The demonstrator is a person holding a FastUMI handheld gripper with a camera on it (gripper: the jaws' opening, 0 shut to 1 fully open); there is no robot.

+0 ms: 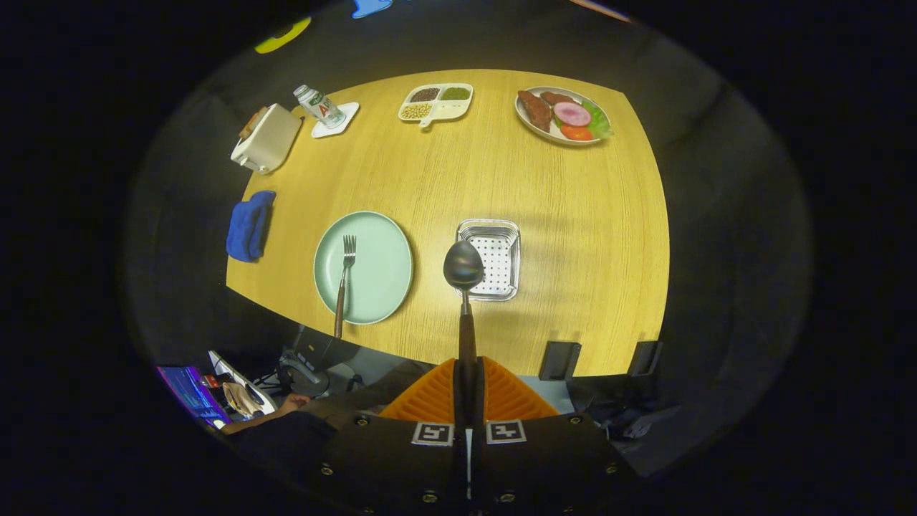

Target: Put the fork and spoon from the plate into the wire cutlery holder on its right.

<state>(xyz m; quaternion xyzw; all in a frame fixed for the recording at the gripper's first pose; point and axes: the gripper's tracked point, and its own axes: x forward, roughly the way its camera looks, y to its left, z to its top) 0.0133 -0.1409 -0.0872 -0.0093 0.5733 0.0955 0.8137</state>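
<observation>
- Wooden tabletop (559, 215) down below, black booth cloth all round it.
- One gripper (468, 390), orange fingers (430, 398) clamped narrow on one spoon (463, 266), bowl hanging above the wire cutlery holder (501, 244).
- One fork (344, 276) lying on the one green plate (380, 287), left of the holder.
- Beyond the holder: one divided dish (458, 109), one food plate (526, 122), one bottle (319, 105), one toaster (266, 138).
- One blue cloth (250, 224) left of the plate.

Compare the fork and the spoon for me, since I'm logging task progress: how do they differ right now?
The spoon is clamped by its handle between the gripper's orange fingers and held above the wire cutlery holder; the fork lies on the green plate, handle overhanging the rim. The spoon ends in a rounded bowl, the fork in tines. Both have dark handles and metal heads.
</observation>
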